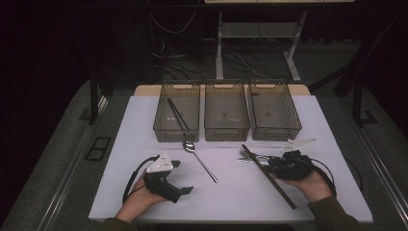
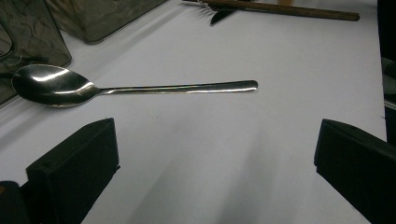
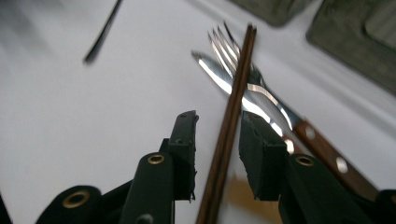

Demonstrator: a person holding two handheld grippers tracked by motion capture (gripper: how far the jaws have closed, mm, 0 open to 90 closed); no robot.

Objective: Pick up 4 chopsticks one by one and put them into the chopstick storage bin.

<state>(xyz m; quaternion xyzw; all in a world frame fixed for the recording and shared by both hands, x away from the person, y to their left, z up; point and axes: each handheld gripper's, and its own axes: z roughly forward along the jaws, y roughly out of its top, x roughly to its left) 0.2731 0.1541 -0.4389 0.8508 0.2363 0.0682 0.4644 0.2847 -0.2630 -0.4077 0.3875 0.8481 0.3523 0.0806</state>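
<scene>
The work in hand looks like sorting cutlery into the three bins at the far side of the desk (image 1: 120, 144), and the step now is picking up the chopsticks (image 3: 233, 102). They lie as a dark pair slanting across the right of the desk, crossing over a fork (image 3: 222, 44) and a knife (image 3: 261, 100) with a wooden handle. The right claw (image 3: 217, 140) straddles the chopsticks with its jaws set narrowly apart, a visible gap on each side, so nothing is clamped yet; the next move, I judge, calls for closing squarely on the pair without catching the knife blade. The right hand (image 1: 315, 185) lies low, claw pointing leftward. The left claw (image 2: 215, 149) rests wide apart and empty near the spoon (image 2: 126, 87), with the left hand (image 1: 144, 192) low on the desk. The left bin (image 1: 161, 130) already holds another dark pair.
</scene>
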